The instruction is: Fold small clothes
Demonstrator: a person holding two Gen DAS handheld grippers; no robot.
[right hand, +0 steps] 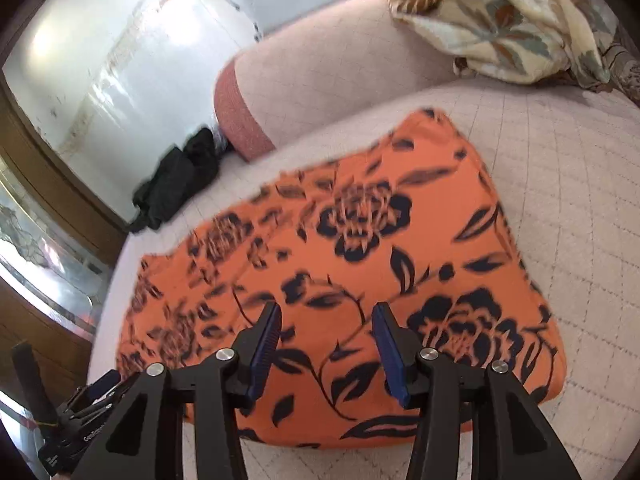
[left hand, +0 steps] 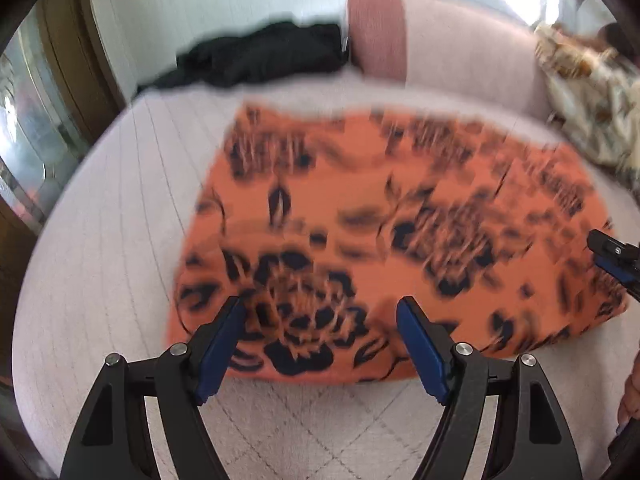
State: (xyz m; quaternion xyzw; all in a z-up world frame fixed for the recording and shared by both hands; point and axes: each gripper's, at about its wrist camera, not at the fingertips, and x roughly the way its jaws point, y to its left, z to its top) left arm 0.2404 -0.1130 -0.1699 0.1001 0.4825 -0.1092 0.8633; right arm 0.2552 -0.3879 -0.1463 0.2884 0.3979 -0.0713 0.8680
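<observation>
1. Left gripper (left hand: 322,308) tilted down over the cloth's (left hand: 360,220) near edge, fingers wide apart, empty.
2. Right gripper (right hand: 326,318) angled likewise, fingers half-spread, empty.
3. Cloth lay flat on the bed (left hand: 100,240).

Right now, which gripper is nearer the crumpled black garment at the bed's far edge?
Left. The left gripper hovers over the orange floral cloth's end nearer the black garment; the right gripper is over the opposite end.

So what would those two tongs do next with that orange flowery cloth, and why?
Probably lower both tongs to its near edge and pinch it. The orange cloth with dark flowers lies flat on the pale quilted bed, while the left tongs and right tongs hang open and empty above it.
</observation>
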